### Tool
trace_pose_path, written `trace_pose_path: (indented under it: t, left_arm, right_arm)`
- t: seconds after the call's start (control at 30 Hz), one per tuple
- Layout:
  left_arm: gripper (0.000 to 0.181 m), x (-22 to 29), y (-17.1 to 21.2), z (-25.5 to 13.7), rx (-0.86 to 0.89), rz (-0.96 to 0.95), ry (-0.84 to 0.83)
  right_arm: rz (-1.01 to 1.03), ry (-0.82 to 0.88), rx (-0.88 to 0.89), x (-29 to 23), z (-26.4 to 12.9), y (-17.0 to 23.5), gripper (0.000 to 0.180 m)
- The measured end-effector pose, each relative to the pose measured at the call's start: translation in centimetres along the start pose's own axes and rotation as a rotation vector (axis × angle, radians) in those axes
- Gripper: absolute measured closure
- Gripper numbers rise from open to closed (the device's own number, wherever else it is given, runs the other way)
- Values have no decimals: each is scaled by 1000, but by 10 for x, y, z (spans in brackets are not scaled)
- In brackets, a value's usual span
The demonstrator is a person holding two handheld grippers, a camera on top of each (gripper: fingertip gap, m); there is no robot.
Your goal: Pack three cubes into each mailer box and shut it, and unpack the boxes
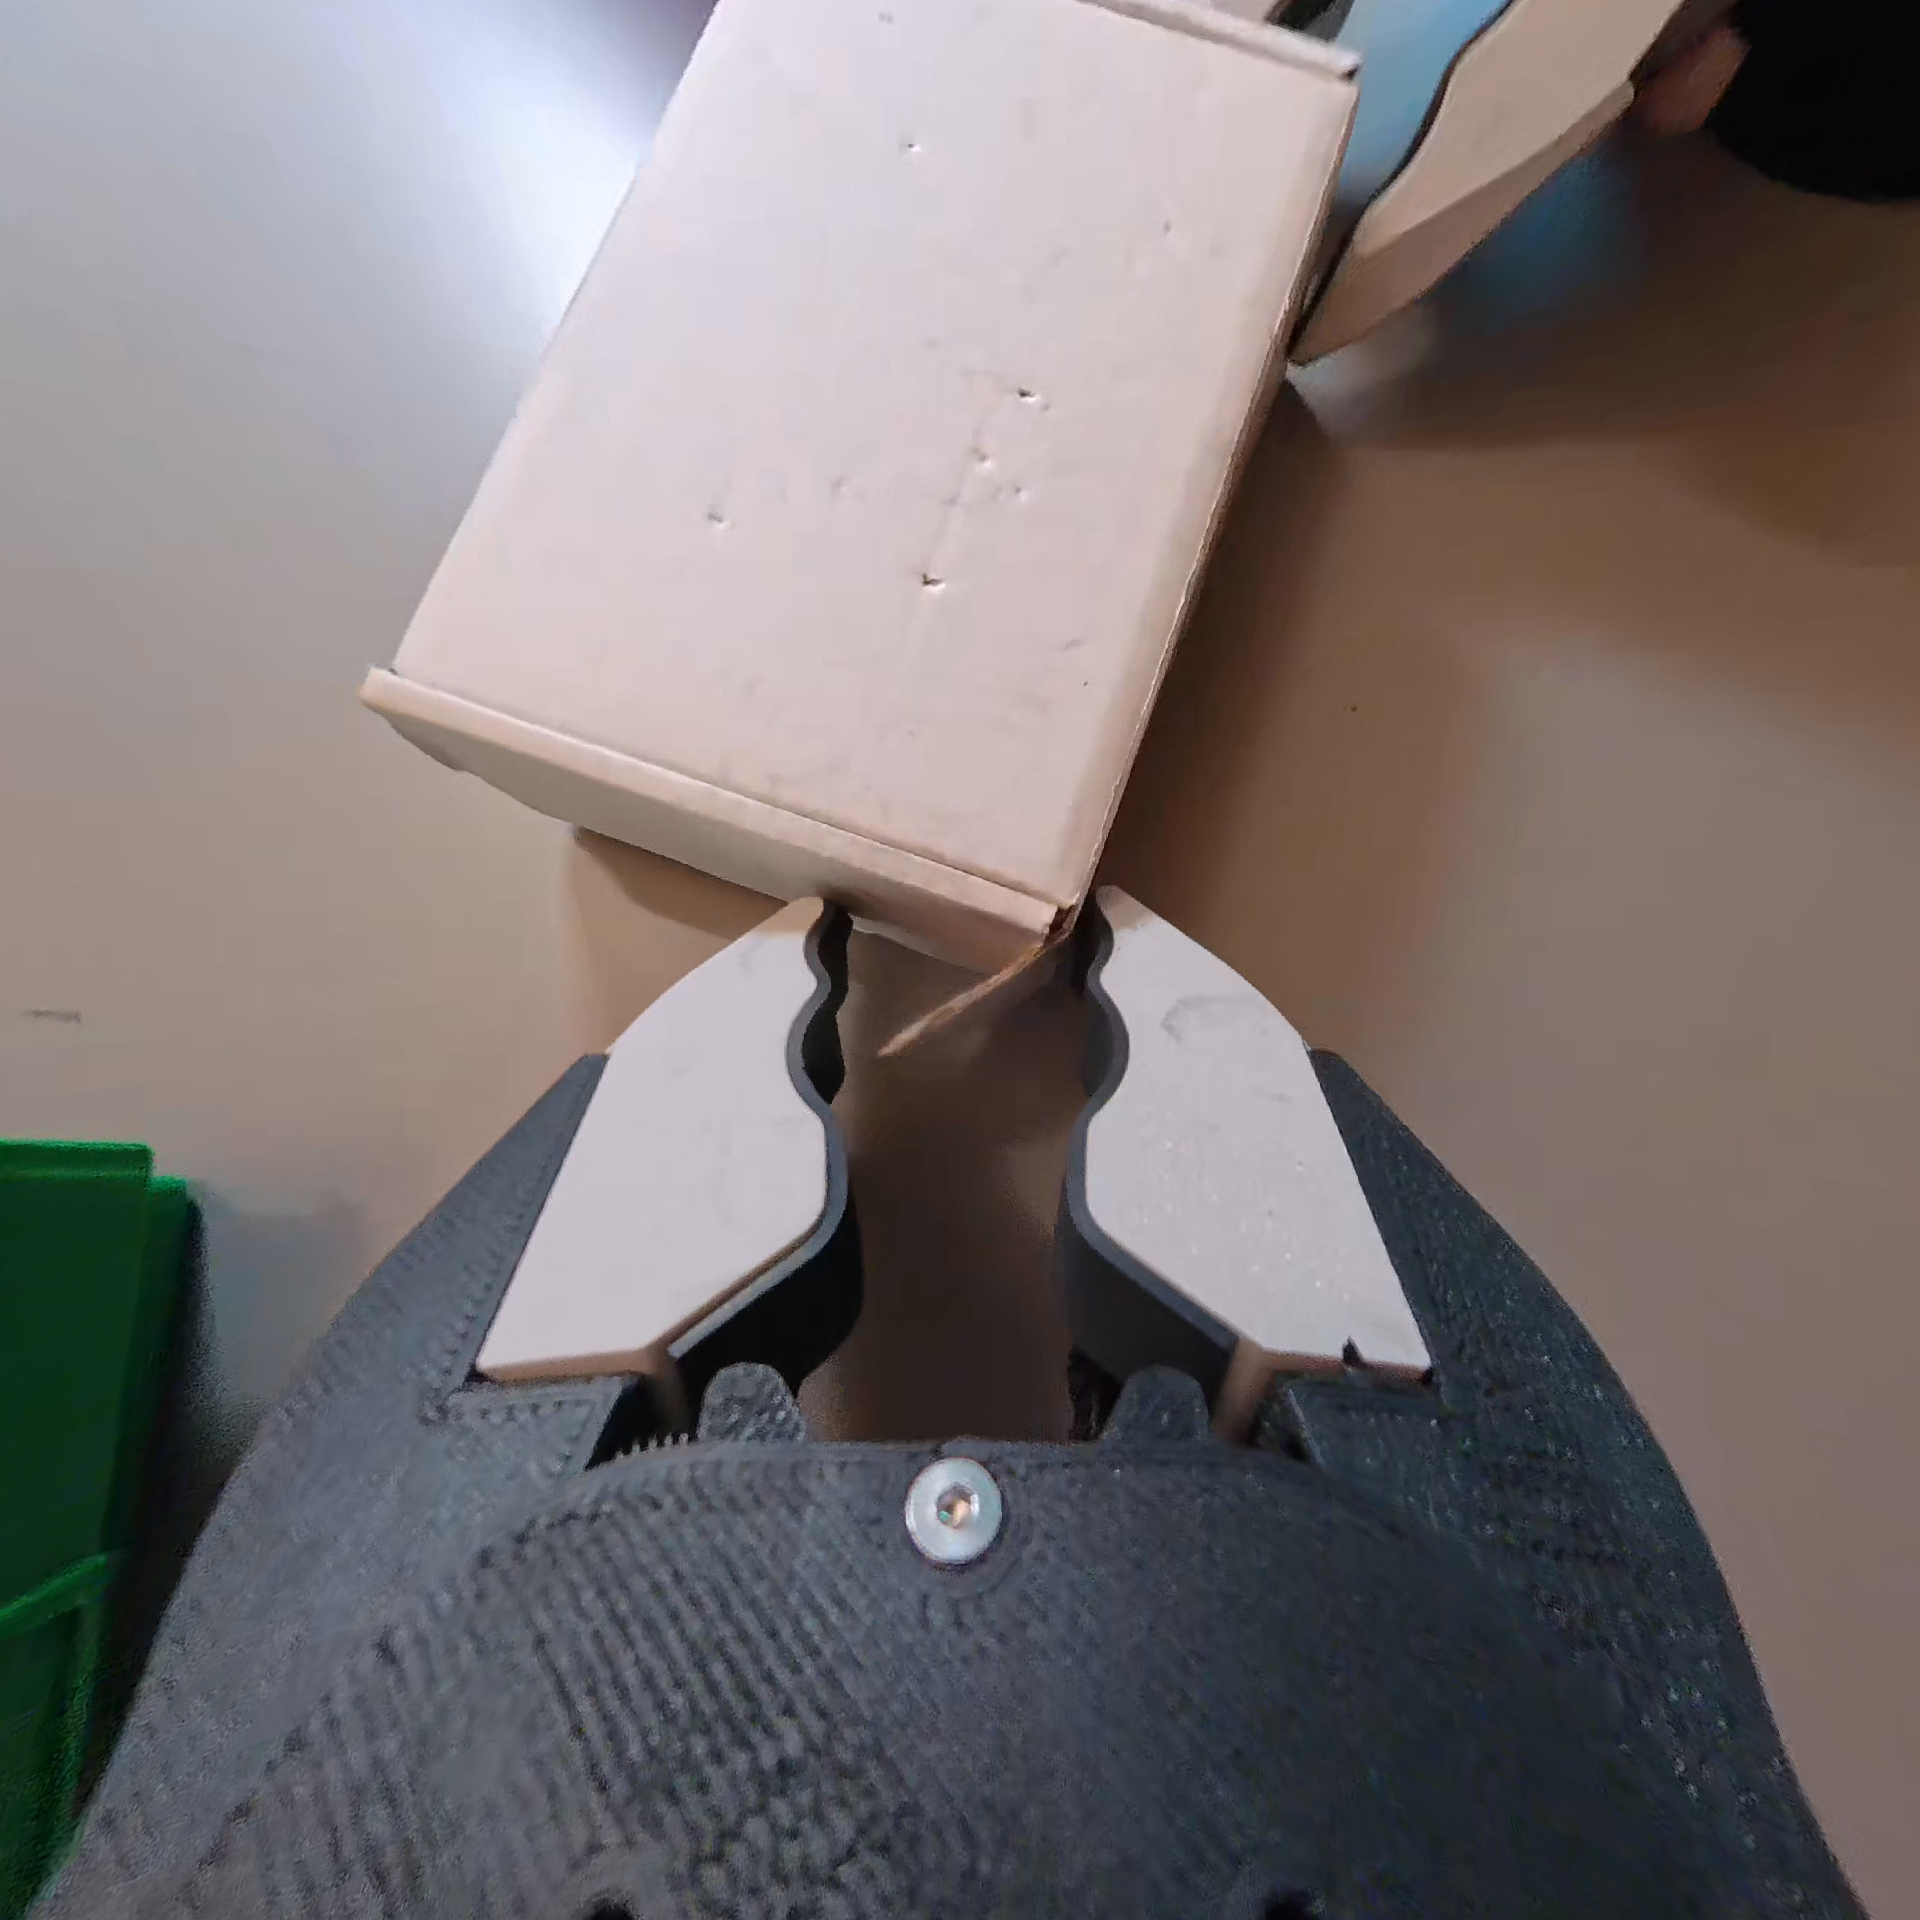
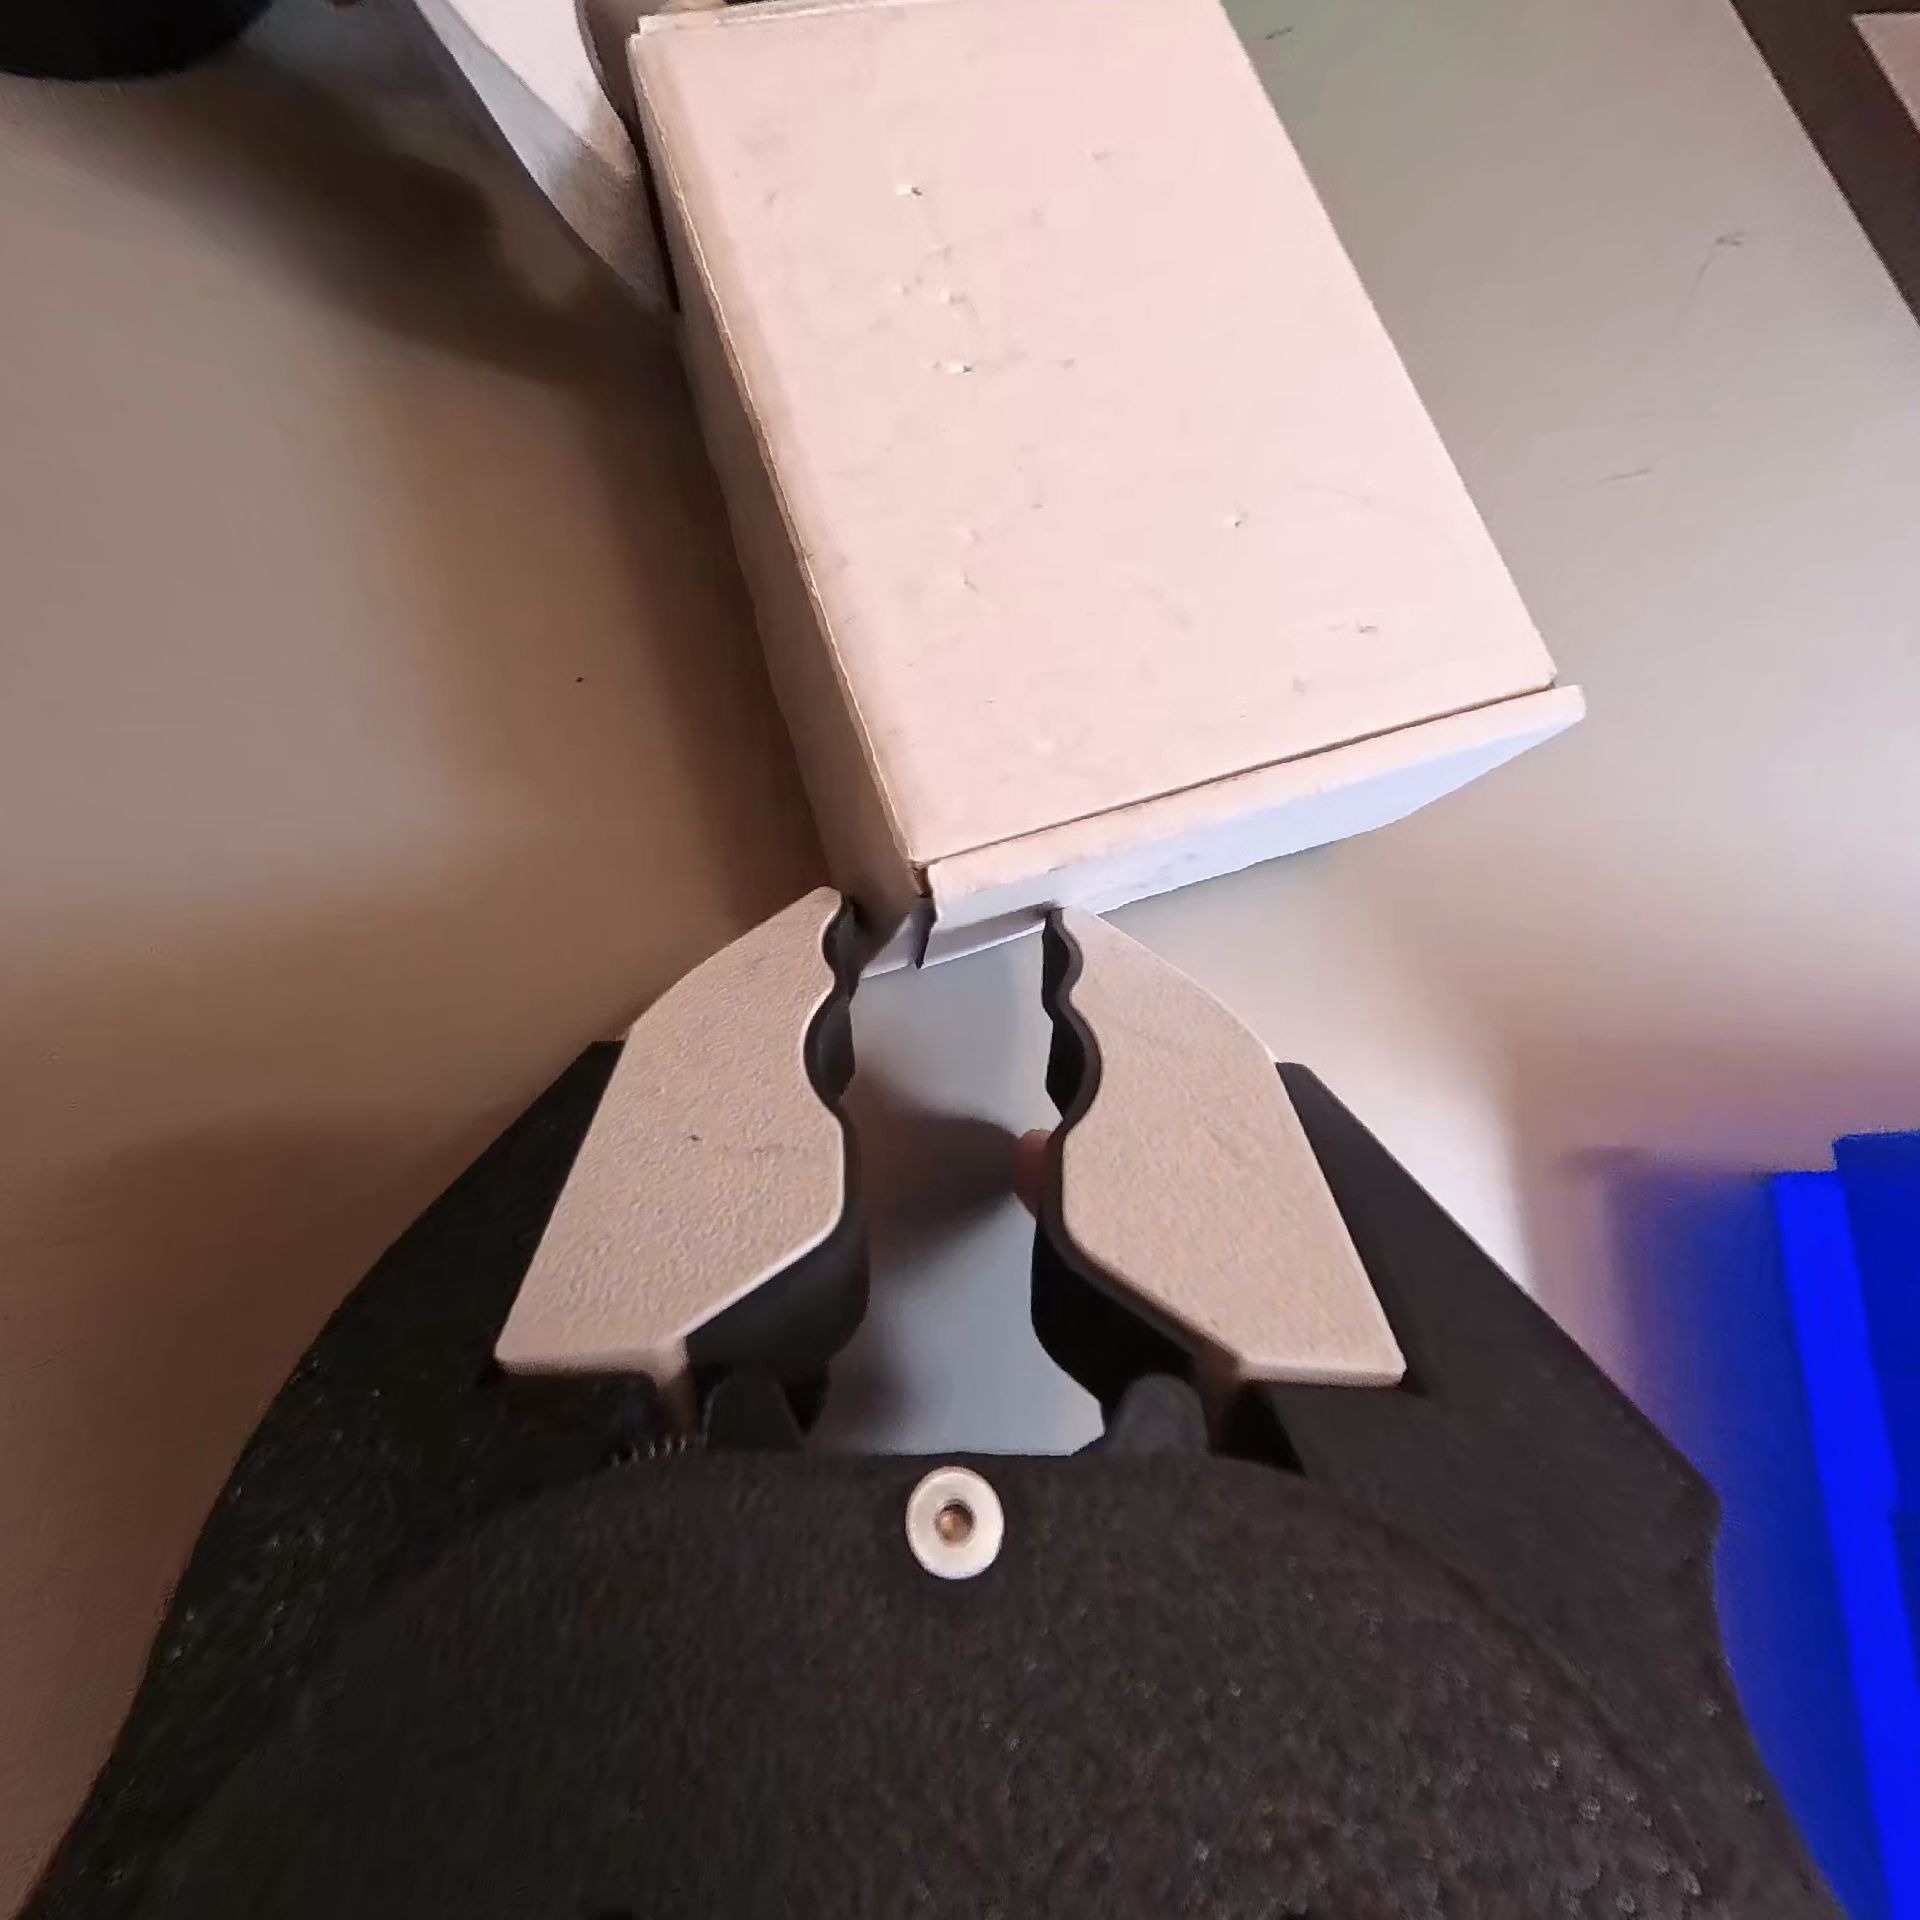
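Note:
A shut pale cardboard mailer box (image 1: 883,468) lies tilted on the table; it also shows in the right wrist view (image 2: 1060,468). My left gripper (image 1: 961,909) is open, its tips on either side of the box's near right corner, where a loose cardboard tab (image 1: 956,1013) sticks out. My right gripper (image 2: 951,920) is open, its tips on either side of the box's near left corner at the other end. Each view shows the other gripper's pale finger by the box's far end (image 1: 1507,177) (image 2: 551,135). No cubes are in view.
A green bin (image 1: 73,1403) stands at the lower left of the left wrist view. A blue bin (image 2: 1849,1455) stands at the lower right of the right wrist view. The beige table (image 1: 208,520) surrounds the box. A dark round object (image 1: 1829,83) sits at the far edge.

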State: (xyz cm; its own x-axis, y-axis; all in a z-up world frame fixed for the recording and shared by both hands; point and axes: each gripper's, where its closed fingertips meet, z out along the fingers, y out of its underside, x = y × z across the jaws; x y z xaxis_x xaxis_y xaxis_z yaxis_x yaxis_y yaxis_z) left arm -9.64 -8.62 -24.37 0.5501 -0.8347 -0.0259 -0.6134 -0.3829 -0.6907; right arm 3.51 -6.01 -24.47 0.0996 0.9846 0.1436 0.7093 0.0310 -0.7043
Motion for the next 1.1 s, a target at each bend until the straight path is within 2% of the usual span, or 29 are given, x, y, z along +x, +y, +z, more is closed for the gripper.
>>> trace_pose_path:
  t: [0.03,0.13,0.47,0.57,0.7,0.77,0.87,0.97,1.1]
  left_arm:
    - [140,-1,1,0,-15,27,-16]
    - [142,-1,2,1,-42,69,-41]
    - [142,-4,0,1,19,6,-55]
    - [123,-8,-2,-1,66,-17,-80]
    - [109,-11,-9,-11,154,-52,-92]
    - [99,-15,-19,-20,235,-62,-133]
    - [94,-15,-32,-39,356,-87,-173]
    - [95,-17,-32,-54,425,-90,-220]
    - [104,-17,-18,-58,409,-121,-217]
  right_arm:
    - [1,7,-1,1,0,0,147]
    - [-6,29,-14,3,1,0,150]
    - [56,25,19,2,-4,-2,150]
    - [63,6,-24,5,-16,-7,121]
    - [-75,30,-112,15,-30,-38,89]
    - [-139,16,-172,18,-25,-56,83]
    - [-245,-38,-300,22,-6,-70,77]
    - [-277,-114,-417,25,22,-73,69]
    - [-305,-223,-543,17,47,-70,58]
